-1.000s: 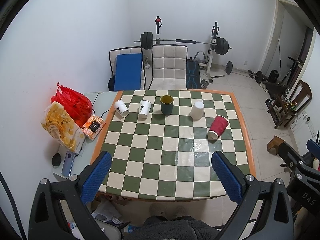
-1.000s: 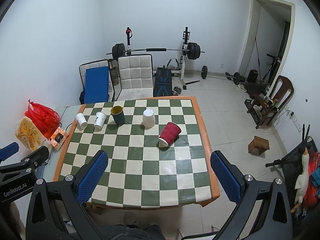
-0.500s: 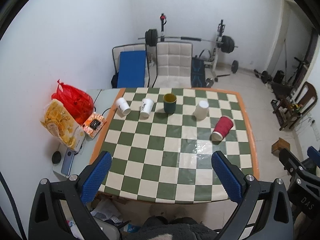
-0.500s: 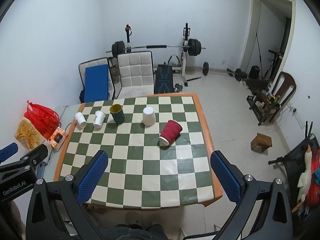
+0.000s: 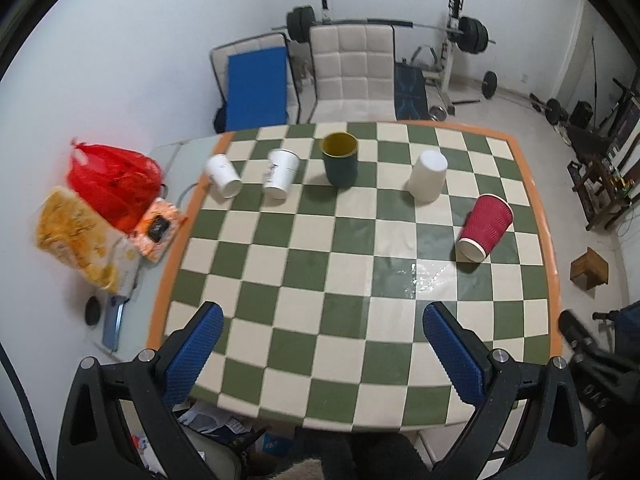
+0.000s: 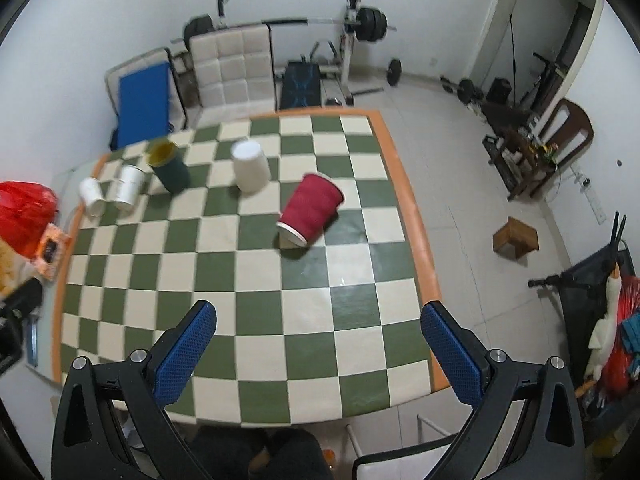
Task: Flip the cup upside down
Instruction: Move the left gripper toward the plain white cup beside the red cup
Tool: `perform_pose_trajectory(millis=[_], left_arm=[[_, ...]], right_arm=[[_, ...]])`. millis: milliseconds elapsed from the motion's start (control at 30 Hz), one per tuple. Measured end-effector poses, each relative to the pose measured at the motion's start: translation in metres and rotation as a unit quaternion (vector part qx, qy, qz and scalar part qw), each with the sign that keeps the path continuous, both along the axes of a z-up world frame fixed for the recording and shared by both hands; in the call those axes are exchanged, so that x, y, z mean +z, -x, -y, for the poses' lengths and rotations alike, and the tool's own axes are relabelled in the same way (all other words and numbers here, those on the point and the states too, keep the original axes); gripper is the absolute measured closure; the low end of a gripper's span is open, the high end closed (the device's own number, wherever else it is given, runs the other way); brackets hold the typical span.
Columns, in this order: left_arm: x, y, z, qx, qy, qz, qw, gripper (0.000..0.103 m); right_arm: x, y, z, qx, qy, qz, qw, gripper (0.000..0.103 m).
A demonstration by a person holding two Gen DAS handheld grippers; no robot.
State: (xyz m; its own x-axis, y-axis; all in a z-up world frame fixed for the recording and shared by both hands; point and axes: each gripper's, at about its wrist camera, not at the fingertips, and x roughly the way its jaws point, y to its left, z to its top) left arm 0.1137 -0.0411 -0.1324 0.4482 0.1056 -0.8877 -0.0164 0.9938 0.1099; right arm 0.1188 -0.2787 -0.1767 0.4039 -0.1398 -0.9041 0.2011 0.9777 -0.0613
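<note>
Several cups stand in a row on the far half of the checkered table (image 5: 400,320). A dark green cup (image 5: 340,160) (image 6: 169,166) stands upright, mouth up. A white cup (image 5: 428,175) (image 6: 251,166) and a red cup (image 5: 485,222) (image 6: 311,209) stand mouth down. Two white cups (image 5: 282,174) (image 5: 223,176) stand at the far left, rims down. My left gripper (image 5: 320,344) is open and empty above the near table edge. My right gripper (image 6: 318,344) is open and empty above the near right part.
A red bag (image 5: 112,184), a yellow snack bag (image 5: 80,236) and an orange packet (image 5: 158,228) lie on a side surface to the left. Chairs (image 5: 352,72) and a barbell rack (image 5: 452,32) stand behind the table. A wooden stool (image 6: 516,238) is on the floor to the right.
Both grippers have moved forward and down toward the table, so the cups appear larger. The cups have not moved. Both grippers stay open.
</note>
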Motion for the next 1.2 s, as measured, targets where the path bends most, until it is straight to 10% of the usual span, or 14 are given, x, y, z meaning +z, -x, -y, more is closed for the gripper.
perform_pose_trajectory(millis=[600, 1200], left_arm=[[-0.119, -0.188, 0.034, -0.100, 0.009, -0.071, 0.9924, 0.001], [-0.208, -0.260, 0.115, -0.253, 0.034, -0.006, 0.9668, 0.001]], right_arm=[[-0.154, -0.143, 0.023, -0.085, -0.037, -0.136, 0.986, 0.000], [-0.215, -0.186, 0.068, -0.142, -0.029, -0.190, 0.971, 0.000]])
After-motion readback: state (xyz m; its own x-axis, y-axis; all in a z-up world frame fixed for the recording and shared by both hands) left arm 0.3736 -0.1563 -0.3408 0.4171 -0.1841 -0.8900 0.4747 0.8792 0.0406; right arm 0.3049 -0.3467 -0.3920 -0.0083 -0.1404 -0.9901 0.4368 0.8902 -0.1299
